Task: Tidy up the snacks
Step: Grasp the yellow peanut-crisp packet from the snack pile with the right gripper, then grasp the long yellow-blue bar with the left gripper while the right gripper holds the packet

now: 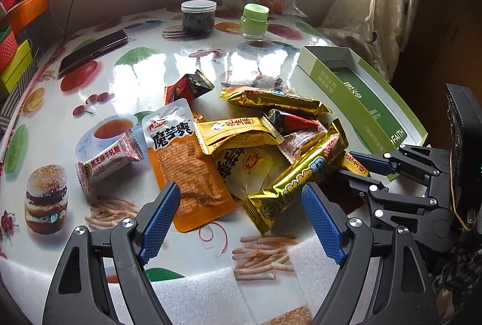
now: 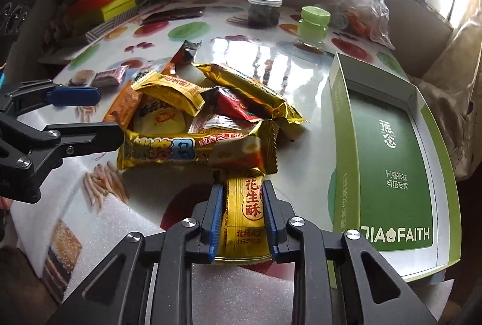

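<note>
The yellow peanut candy (image 2: 244, 210) sits clamped between the blue pads of your right tongs (image 2: 242, 216), at the near edge of the snack pile (image 2: 211, 114) on the fruit-printed surface (image 2: 301, 90). Just right of the pile lies the open green box (image 2: 388, 144), nothing in it. Your left tongs (image 1: 241, 204) stand wide over the pile's near side, gripping nothing, above an orange packet (image 1: 192, 174) and a long gold bar (image 1: 304, 174).

A small yellow foil peanut-crisp packet (image 2: 244, 209) is clamped between the blue pads of the right gripper (image 2: 243, 198), just below a long gold foil snack bar (image 2: 192, 148) in the pile. An open green cardboard box (image 2: 391, 150) is seen beside it on the fruit-printed table (image 2: 301, 126).
</note>
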{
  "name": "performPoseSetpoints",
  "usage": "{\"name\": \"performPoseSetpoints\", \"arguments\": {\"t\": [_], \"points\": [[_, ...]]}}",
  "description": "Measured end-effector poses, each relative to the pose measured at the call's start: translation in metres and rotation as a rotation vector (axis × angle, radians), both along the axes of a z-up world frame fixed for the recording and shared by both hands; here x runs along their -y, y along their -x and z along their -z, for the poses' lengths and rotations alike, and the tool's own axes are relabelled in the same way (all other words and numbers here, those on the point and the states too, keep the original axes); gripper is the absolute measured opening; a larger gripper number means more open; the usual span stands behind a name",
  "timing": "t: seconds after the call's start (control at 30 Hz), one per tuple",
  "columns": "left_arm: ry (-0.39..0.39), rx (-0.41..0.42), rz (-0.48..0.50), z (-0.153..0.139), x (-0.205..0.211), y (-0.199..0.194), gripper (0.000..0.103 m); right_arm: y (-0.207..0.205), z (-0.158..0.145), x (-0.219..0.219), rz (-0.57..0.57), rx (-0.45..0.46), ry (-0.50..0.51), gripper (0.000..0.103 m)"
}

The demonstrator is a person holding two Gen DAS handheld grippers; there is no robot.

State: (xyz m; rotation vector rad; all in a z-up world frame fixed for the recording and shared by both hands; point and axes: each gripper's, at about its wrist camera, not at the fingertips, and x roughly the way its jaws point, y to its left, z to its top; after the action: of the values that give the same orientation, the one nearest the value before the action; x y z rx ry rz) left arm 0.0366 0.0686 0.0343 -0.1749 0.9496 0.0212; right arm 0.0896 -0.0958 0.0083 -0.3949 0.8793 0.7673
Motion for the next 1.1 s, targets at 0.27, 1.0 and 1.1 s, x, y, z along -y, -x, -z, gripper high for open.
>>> {"name": "performPoseSetpoints", "arguments": {"t": [0.27,1.0,1.1], "points": [[-0.024,-0.01,0.07,0.002,0.014,-0.015,0.083,-0.005,-0.006,0.01,0.083,-0.031,-0.091,0.023],[-0.117,-0.048,0.223,0.018,0.049,-0.037,0.08,0.003,-0.015,0.034,0.252,-0.026,-0.158,0.023],[-0.13,-0.064,0.243,0.022,0.051,-0.037,0.079,0.004,-0.016,0.035,0.255,-0.029,-0.169,0.023]]}}
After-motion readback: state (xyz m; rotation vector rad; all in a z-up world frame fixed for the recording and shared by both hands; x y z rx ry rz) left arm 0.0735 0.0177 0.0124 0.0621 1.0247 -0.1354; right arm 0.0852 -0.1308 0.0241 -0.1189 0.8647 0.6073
